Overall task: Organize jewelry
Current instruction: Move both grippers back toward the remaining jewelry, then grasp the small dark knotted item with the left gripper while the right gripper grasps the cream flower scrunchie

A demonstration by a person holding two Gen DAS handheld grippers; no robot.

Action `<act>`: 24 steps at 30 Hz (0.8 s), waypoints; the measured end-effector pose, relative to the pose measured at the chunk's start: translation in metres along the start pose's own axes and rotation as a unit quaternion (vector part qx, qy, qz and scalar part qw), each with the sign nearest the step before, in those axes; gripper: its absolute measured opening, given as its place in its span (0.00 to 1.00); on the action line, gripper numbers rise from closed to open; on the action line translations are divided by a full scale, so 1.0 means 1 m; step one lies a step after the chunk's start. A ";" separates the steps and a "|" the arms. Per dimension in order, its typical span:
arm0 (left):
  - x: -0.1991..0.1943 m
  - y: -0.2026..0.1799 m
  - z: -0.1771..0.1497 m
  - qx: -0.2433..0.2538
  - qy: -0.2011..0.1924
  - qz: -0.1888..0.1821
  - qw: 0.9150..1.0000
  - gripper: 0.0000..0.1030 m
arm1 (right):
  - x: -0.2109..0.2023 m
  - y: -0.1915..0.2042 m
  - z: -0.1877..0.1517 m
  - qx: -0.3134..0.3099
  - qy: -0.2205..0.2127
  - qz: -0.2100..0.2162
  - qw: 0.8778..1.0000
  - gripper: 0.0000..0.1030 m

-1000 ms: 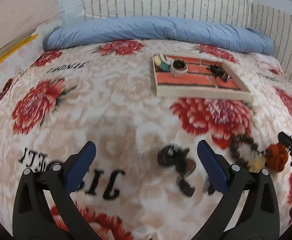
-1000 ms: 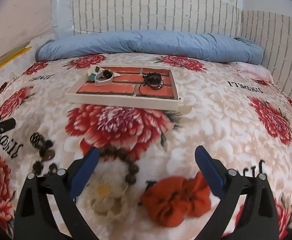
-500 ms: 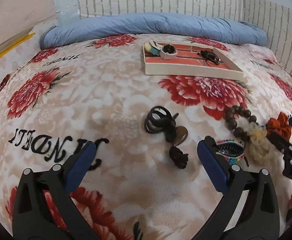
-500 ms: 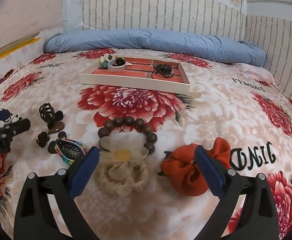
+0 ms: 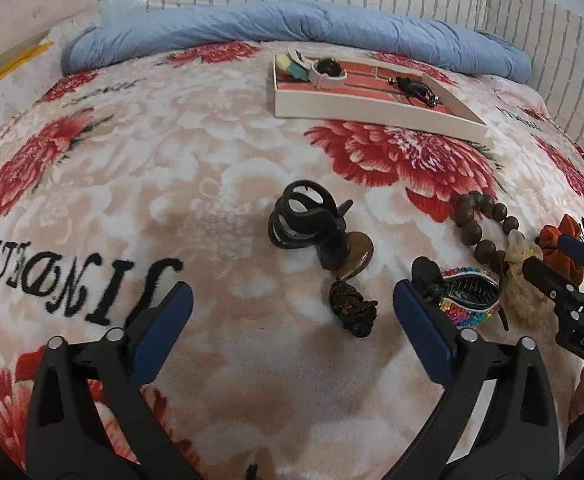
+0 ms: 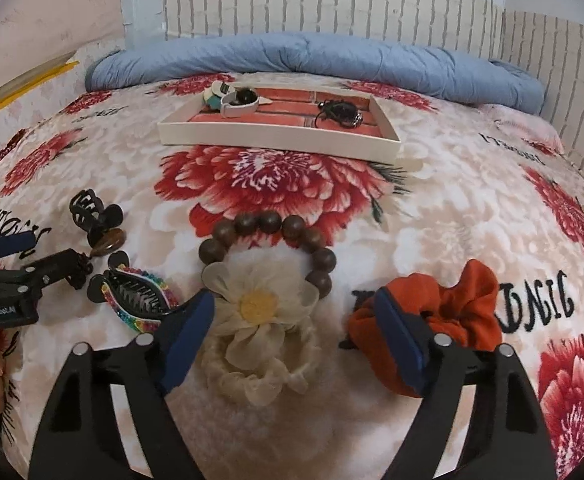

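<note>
A white tray (image 5: 372, 110) with a brick-red floor lies at the far side of the bed; it holds a white watch (image 5: 328, 74) and a black necklace (image 5: 416, 88). My left gripper (image 5: 292, 320) is open and empty, with a black hair claw (image 5: 304, 220), a brown pendant (image 5: 358, 260) and a dark knot (image 5: 352, 308) just ahead. My right gripper (image 6: 292, 332) is open and empty around a cream flower scrunchie (image 6: 259, 320). A wooden bead bracelet (image 6: 267, 236), an orange scrunchie (image 6: 452, 312) and a rainbow hair claw (image 6: 139, 296) lie close by.
The floral blanket (image 5: 171, 160) covers the bed. A rolled blue quilt (image 5: 292, 36) lies along the brick-pattern wall behind the tray (image 6: 275, 136). The left gripper shows at the left edge of the right wrist view (image 6: 23, 272).
Both grippers have come lower and closer to the loose items. The right gripper's fingers now flank the cream flower scrunchie. Both stay open.
</note>
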State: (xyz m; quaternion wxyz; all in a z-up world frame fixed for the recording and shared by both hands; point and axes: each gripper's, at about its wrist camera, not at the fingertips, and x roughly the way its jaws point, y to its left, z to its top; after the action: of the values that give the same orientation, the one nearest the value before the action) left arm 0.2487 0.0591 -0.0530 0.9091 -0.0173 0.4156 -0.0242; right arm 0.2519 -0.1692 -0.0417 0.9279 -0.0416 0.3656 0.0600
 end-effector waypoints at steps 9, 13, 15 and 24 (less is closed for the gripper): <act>0.017 -0.002 0.000 0.003 0.027 -0.014 1.000 0.78 | 0.013 0.002 -0.001 0.004 0.024 0.002 1.000 0.52; 0.017 0.000 -0.001 0.002 0.026 -0.015 1.000 0.76 | 0.014 0.003 -0.002 0.001 0.024 0.007 1.000 0.47; 0.017 -0.002 -0.001 0.008 0.024 -0.013 1.000 0.73 | 0.015 0.003 -0.002 -0.001 0.026 0.009 1.000 0.45; 0.013 -0.009 -0.005 0.029 0.018 -0.002 0.999 0.51 | 0.016 0.002 -0.004 0.004 0.024 0.012 1.000 0.36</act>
State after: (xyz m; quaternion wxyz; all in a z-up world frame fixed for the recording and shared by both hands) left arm 0.2531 0.0494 -0.0661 0.9016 0.0083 0.4308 -0.0383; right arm 0.2610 -0.1663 -0.0555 0.9181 -0.0350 0.3888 0.0686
